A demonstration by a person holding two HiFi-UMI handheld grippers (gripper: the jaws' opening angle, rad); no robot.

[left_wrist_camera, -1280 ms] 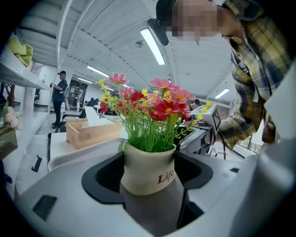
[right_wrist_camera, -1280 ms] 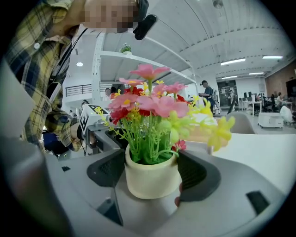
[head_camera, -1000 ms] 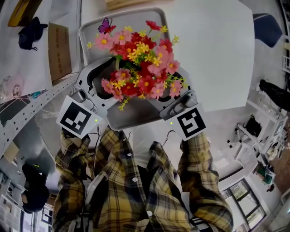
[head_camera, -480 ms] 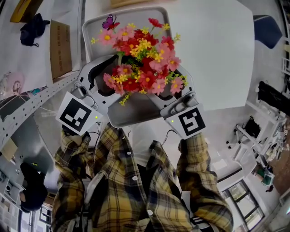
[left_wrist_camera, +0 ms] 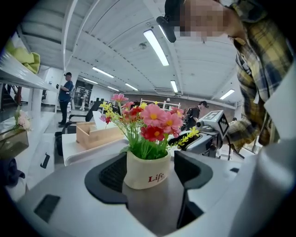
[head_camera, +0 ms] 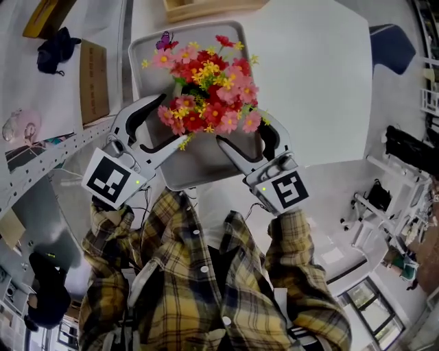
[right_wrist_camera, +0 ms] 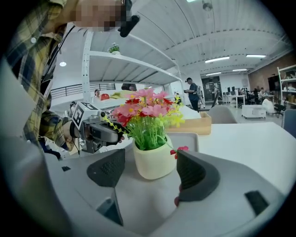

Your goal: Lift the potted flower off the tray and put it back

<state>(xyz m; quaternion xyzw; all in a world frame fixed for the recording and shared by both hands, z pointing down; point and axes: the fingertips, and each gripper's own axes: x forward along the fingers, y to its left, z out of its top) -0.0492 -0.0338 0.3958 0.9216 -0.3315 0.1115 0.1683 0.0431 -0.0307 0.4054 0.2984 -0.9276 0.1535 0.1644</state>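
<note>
The potted flower [head_camera: 206,86], red, pink and yellow blooms in a cream pot [left_wrist_camera: 147,170] marked "Life", stands upright on the grey tray [head_camera: 206,168]. From above the blooms hide the pot. My left gripper [head_camera: 171,118] reaches in from the tray's near left, its jaws open on either side of the pot with a small gap. My right gripper [head_camera: 241,137] comes in from the near right, also open, and the pot [right_wrist_camera: 155,162] sits between its pads without touching them. Each gripper shows in the other's view.
The tray lies on a white table [head_camera: 322,82]. A wooden box [head_camera: 206,5] sits just beyond the tray. A cardboard box [head_camera: 92,68] and a metal shelf rail [head_camera: 41,164] are at the left, a blue chair [head_camera: 392,42] at the far right. People stand in the background.
The flower pot has moved away from me and come down onto the tray. Both grippers have opened and drawn back a little toward me.
</note>
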